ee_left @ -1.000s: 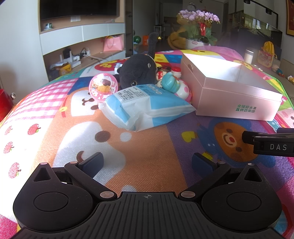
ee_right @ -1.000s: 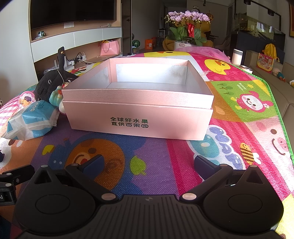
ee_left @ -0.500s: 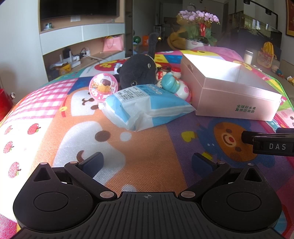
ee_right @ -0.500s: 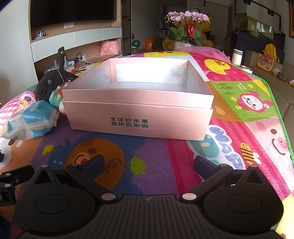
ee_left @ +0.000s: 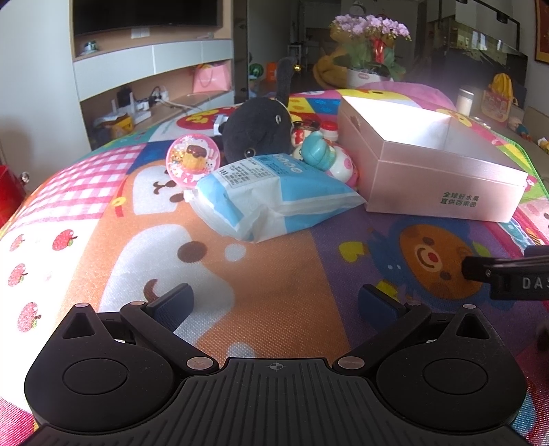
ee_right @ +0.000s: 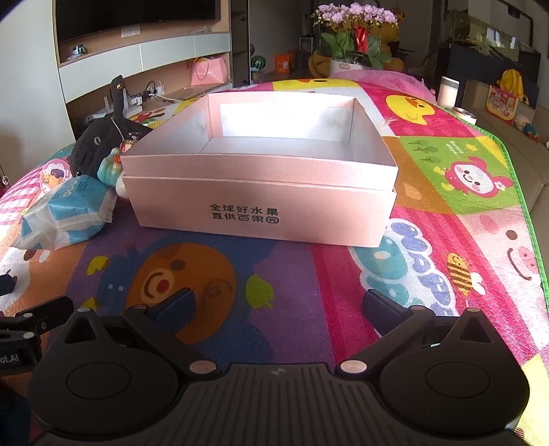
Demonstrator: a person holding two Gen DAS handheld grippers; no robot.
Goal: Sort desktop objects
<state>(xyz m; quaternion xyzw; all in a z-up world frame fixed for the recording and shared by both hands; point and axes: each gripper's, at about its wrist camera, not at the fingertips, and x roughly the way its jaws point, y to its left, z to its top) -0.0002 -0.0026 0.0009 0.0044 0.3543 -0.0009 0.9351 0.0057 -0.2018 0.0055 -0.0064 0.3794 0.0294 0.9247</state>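
Observation:
An open, empty pink box [ee_right: 260, 209] [ee_left: 432, 178] stands on the colourful mat [ee_left: 274, 274]. Left of it lies a pile: a blue-and-white tissue pack [ee_left: 271, 195] [ee_right: 68, 212], a black plush toy [ee_left: 257, 130] [ee_right: 99, 144], a round pink case [ee_left: 192, 161], a teal-and-white toy [ee_left: 326, 157] and small red-capped bottles [ee_left: 315, 128]. My left gripper [ee_left: 274, 305] is open, low over the mat, a short way in front of the tissue pack. My right gripper [ee_right: 278, 308] is open in front of the box, nothing between its fingers.
A pot of purple flowers [ee_right: 357, 37] stands beyond the mat's far end. A white cup [ee_right: 449, 92] sits by the right edge, where the green-trimmed mat border [ee_right: 525, 212] drops off. Shelving with a television [ee_left: 144, 17] lines the left wall.

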